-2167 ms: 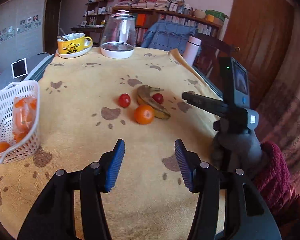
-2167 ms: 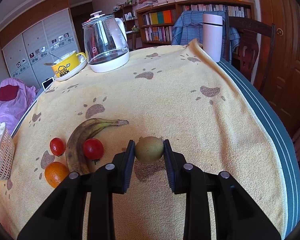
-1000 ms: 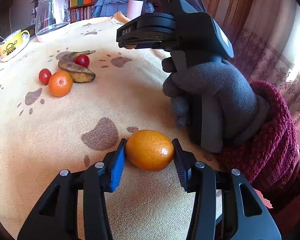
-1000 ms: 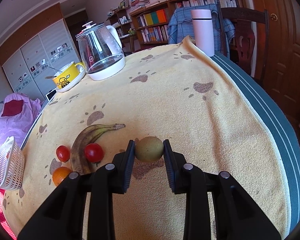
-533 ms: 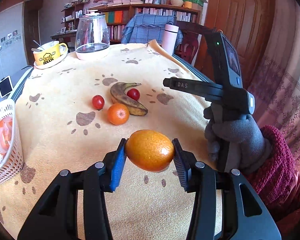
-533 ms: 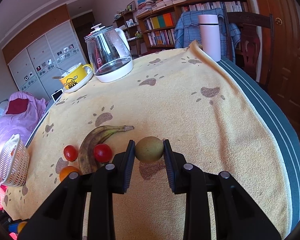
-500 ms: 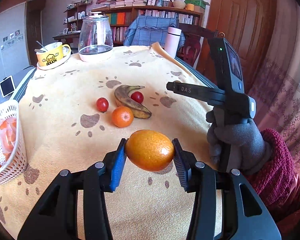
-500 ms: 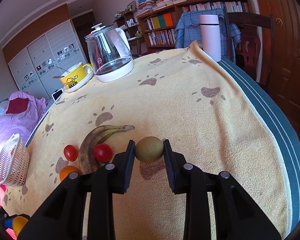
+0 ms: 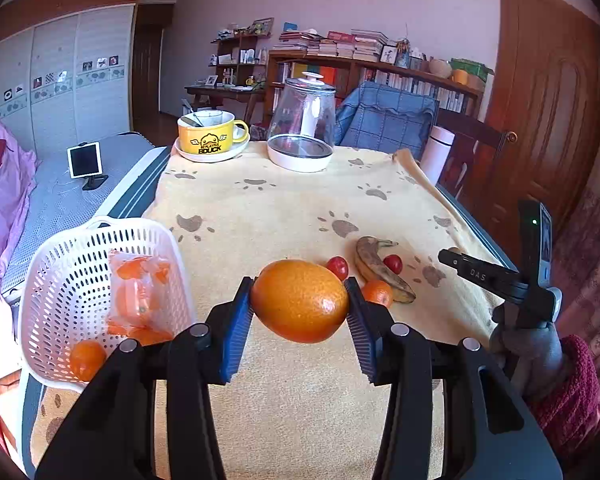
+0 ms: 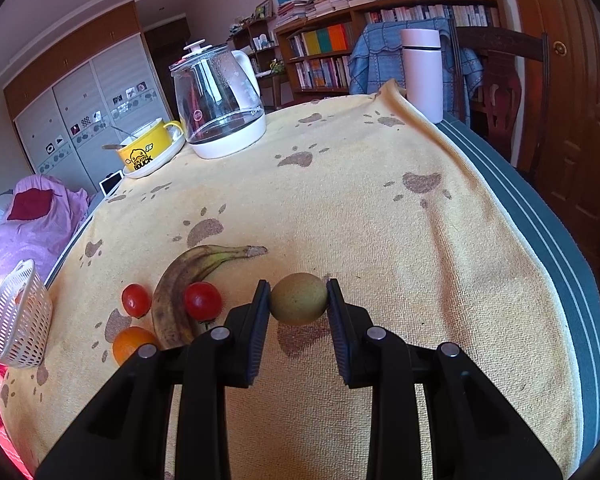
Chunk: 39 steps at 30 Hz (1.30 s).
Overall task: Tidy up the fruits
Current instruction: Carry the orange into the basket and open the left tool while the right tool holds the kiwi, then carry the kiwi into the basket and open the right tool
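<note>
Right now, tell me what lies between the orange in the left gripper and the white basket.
Nothing: in the left wrist view only bare yellow cloth separates the orange, clamped in the left gripper, from the white basket.

"BDUCK" under a duck drawing on the yellow mug [image 9: 212, 133] beside the kettle [image 10: 219, 104], "DAS" in pale letters on the right tongs' [image 9: 478, 274] black arm, kettle base lettering too small to read
</note>
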Tool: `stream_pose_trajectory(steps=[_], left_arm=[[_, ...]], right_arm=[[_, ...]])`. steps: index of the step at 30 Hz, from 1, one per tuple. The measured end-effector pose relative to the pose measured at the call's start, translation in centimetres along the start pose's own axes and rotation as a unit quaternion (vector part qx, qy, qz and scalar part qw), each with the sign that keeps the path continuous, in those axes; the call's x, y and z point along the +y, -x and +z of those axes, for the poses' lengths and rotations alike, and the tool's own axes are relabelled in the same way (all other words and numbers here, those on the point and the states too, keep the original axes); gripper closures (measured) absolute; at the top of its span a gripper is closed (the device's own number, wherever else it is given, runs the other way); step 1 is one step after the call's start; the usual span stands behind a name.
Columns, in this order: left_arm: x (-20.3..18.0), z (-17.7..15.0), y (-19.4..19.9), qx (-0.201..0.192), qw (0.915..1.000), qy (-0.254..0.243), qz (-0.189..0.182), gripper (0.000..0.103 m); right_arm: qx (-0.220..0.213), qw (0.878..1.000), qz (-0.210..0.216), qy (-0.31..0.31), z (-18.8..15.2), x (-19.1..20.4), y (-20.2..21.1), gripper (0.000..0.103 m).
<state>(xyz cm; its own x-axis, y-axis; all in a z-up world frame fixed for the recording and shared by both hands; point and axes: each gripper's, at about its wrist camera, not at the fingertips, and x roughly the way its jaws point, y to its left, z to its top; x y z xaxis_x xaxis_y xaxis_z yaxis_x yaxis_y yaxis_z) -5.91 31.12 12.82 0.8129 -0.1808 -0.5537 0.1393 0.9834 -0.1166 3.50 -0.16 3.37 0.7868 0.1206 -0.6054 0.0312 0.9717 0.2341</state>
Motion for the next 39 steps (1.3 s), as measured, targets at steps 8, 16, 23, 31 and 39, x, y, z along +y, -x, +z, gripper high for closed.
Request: stream_pose_trajectory(steps=[8, 16, 23, 31, 39], left_arm=[[7.3, 1.3, 0.6, -0.021, 0.9927, 0.048, 0.108, 0.057], [12.4, 0.7, -0.4, -0.005, 0.9818, 0.101, 0.161, 0.057], [13.8, 0.5, -0.2, -0.01, 0.9744, 0.129, 0.184, 0.035], [14.3, 0.7, 0.7, -0.019, 0.9703, 0.144, 0.193, 0.035], [14.9, 1.4, 2.0, -0.032, 0.962, 0.158, 0.22, 0.025]], right_arm=[[0.001, 1.0, -0.008, 0.007, -0.1, 0.3, -0.2, 0.074], [0.002, 1.0, -0.009, 0.008, -0.1, 0.3, -0.2, 0.074], [0.001, 1.0, -0.009, 0.008, -0.2, 0.3, -0.2, 0.074], [-0.004, 1.0, -0.004, 0.012, -0.2, 0.4, 0.0, 0.074], [-0.017, 0.999, 0.023, 0.029, 0.2, 2.6, 1.8, 0.074]])
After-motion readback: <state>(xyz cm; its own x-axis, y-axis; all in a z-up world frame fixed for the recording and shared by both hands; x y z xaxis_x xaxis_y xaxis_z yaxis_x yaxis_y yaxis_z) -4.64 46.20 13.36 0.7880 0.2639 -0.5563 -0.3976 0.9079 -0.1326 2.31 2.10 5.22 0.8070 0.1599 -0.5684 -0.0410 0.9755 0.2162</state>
